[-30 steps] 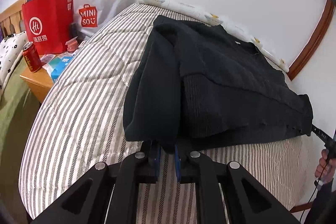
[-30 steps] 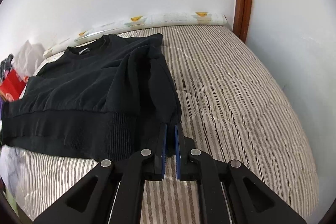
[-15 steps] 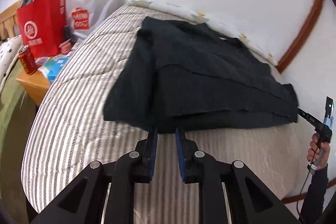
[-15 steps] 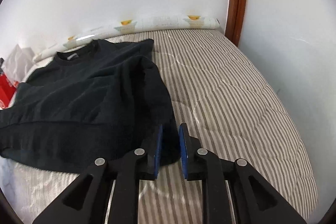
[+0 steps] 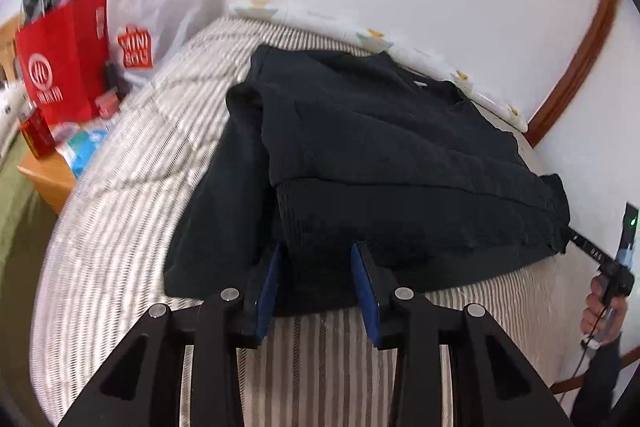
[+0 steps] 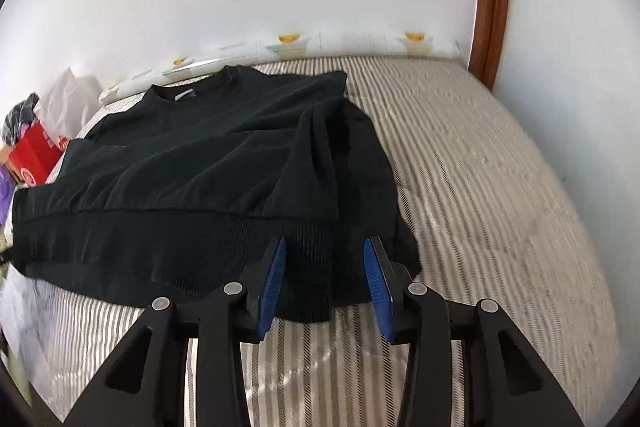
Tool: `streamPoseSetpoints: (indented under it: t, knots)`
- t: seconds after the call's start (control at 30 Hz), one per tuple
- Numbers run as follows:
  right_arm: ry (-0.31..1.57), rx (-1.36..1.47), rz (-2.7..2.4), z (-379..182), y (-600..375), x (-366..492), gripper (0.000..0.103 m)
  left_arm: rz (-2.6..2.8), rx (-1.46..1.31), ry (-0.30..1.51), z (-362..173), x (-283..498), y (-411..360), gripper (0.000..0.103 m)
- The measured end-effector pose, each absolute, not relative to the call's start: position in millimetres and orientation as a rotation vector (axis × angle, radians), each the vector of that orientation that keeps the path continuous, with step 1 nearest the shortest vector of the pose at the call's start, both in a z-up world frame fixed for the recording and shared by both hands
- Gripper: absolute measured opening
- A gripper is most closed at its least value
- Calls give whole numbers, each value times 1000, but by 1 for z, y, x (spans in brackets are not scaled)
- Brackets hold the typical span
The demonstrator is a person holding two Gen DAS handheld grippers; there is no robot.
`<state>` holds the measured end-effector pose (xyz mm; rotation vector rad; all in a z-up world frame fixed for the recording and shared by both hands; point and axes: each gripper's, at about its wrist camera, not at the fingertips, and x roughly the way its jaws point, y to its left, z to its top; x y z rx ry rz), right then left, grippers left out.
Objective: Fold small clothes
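Left gripper [image 5: 316,279] and right gripper [image 6: 325,277] both stand with jaws spread apart, gripping nothing, each at the near hem of the black sweater [image 6: 208,179]. Sweater lies flat on the striped bed [image 6: 480,187], sleeves folded inward.

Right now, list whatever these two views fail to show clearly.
- Sweater sleeves: folded under the body, both views; cuffs hidden.
- Neck label: right wrist view, too small to read.
- Red bag contents and red can: left wrist view, motion-blurred.
- Right gripper: left wrist view, its tips hidden behind the hem.
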<state>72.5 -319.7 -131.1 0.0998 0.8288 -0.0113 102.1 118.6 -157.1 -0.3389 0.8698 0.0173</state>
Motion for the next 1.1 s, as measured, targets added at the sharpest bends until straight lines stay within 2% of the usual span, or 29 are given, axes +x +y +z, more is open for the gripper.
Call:
streamPoseSetpoints:
  t: [0.07,0.13,0.17,0.2,0.23,0.37,0.73,1.1]
  knots:
    - [837,122,0,-134,-319,77,37,14,-358,877,-163,108,121,34]
    - [834,117,26,-132,-312,77,14,19,-371,876,-166,112,119,34]
    - [825,85,29,-129,-305,77,13,22,-369,871,-165,113,117,31]
    - [808,53,24,-126,-300,77,8,23,-358,858,-163,113,115,25]
    - [780,28,41,-120,-296,76,6,27,-340,842,-159,114,113,12]
    - [747,85,58,-105,-303,87,5,42,-322,780,-143,118,115,8]
    - [697,222,75,-85,-311,154,5,82,-353,723,-116,170,138,7]
    - [748,217,53,-101,-309,218,5,119,-367,781,-130,228,147,7]
